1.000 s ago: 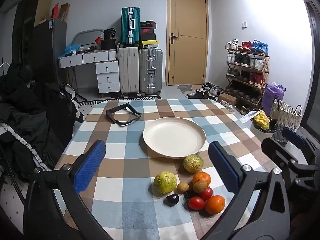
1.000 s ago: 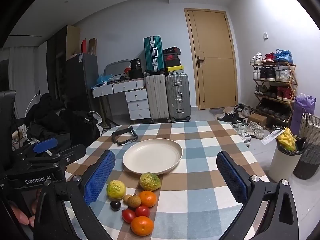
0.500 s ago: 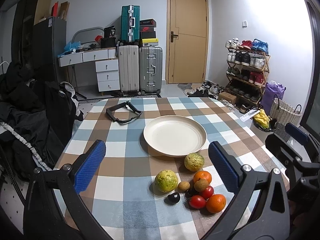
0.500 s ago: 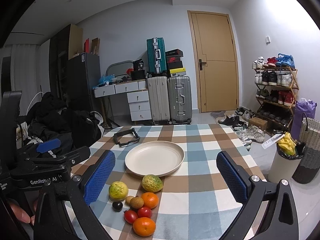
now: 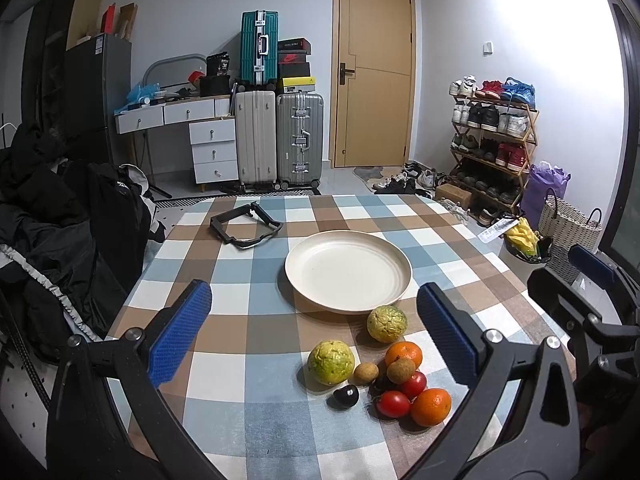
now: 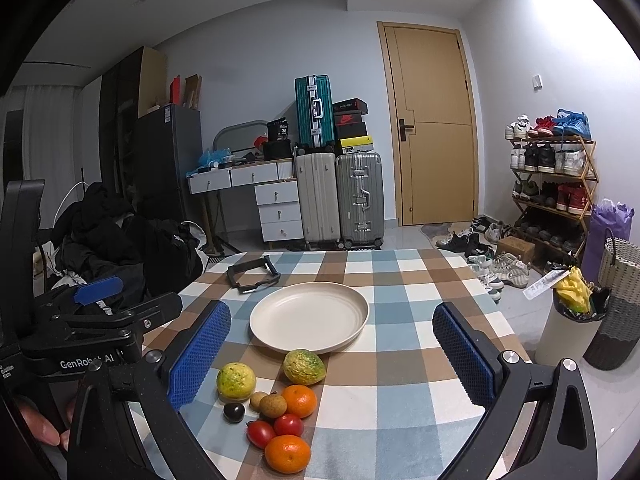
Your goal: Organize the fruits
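An empty cream plate (image 5: 348,270) (image 6: 308,316) sits mid-table on the checked cloth. In front of it lies a cluster of fruit: two yellow-green guavas (image 5: 331,361) (image 5: 386,323), two oranges (image 5: 403,354) (image 5: 431,407), two red tomatoes (image 5: 393,403), small brown fruits (image 5: 365,373) and a dark plum (image 5: 346,395). The cluster also shows in the right wrist view (image 6: 276,408). My left gripper (image 5: 316,332) is open and empty, above and short of the fruit. My right gripper (image 6: 332,356) is open and empty, above the fruit.
A black frame-like object (image 5: 245,225) lies on the table's far left. Dark clothes on a chair (image 5: 60,232) stand left of the table. A bin (image 6: 568,324) and a woven basket (image 6: 620,300) stand to the right. Suitcases, drawers and a shoe rack line the far wall.
Both grippers have drawn back and risen slightly, so the table and fruit sit a bit lower in view. The fruit and plate have not moved.
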`<state>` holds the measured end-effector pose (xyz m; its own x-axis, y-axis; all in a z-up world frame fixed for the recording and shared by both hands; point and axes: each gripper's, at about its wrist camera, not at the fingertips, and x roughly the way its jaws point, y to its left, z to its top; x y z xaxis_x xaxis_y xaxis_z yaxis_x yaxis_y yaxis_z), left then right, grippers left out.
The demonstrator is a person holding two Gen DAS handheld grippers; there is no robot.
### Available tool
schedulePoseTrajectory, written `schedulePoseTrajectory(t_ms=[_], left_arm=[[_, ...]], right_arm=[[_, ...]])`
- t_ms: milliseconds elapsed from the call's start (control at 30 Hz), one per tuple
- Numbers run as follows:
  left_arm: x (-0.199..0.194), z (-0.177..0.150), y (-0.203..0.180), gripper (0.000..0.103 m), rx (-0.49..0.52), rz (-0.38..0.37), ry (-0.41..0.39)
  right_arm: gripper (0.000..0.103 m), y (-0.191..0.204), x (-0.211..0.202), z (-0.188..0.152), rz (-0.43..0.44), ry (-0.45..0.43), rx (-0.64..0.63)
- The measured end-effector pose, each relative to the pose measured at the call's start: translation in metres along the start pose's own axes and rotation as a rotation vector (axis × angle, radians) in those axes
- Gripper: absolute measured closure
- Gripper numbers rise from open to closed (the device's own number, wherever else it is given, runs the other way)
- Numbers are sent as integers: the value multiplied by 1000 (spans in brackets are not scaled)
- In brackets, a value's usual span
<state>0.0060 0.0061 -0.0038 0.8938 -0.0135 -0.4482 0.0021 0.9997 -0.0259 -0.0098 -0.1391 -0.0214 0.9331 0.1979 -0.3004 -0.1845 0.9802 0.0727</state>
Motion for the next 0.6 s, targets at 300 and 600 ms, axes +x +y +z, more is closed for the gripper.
schedulePoseTrajectory(t_ms=[300,600], left_arm=[[0,0,1,1,-7,-7,1],[0,0,0,1,-7,-6,1]], right_arm=[[0,0,0,0,-1,0,3],[0,-1,0,0,-1,-1,1]])
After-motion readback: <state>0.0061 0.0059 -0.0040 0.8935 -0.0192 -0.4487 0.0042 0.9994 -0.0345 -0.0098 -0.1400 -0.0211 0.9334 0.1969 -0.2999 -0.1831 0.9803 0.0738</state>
